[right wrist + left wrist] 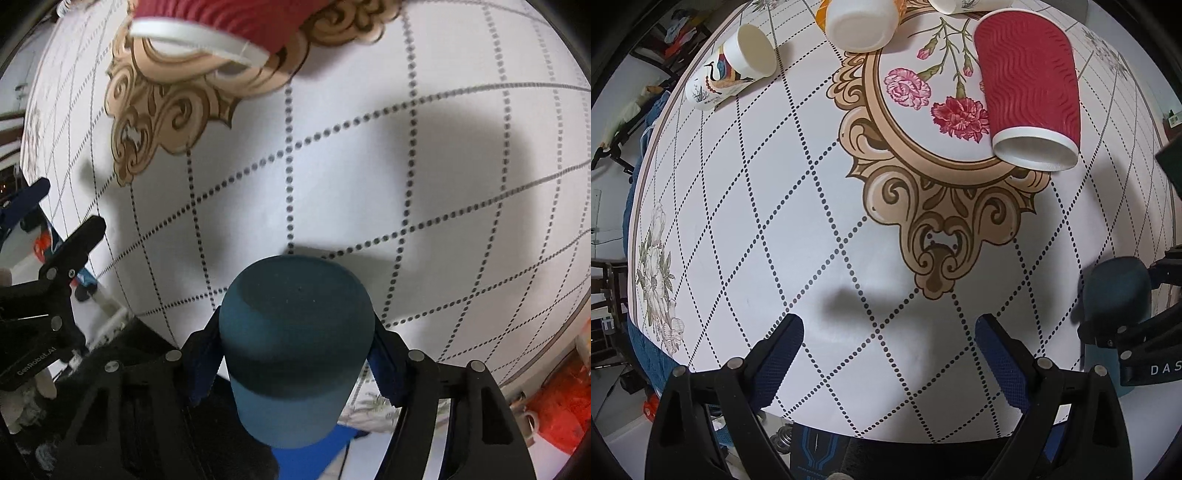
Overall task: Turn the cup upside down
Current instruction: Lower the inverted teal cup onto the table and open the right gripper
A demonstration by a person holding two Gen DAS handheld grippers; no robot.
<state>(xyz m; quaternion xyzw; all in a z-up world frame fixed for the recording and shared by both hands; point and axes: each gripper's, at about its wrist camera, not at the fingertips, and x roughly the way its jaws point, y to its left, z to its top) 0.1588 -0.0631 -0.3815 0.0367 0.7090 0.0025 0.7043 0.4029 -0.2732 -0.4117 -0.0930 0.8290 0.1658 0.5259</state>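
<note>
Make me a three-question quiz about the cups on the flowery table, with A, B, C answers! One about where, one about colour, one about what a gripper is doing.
1. Where does the red cup lie?
A. on the table
B. inside the left gripper
C. on the floor

2. What colour is the cup in the right gripper?
A. yellow
B. dark teal
C. pink

3. What is the left gripper doing?
A. squeezing a white cup
B. holding a spoon
C. open, holding nothing

Answers: 1 A, it lies on its side on the flower print. 2 B, the teal cup sits between the fingers. 3 C, only tablecloth shows between its fingers.
</note>
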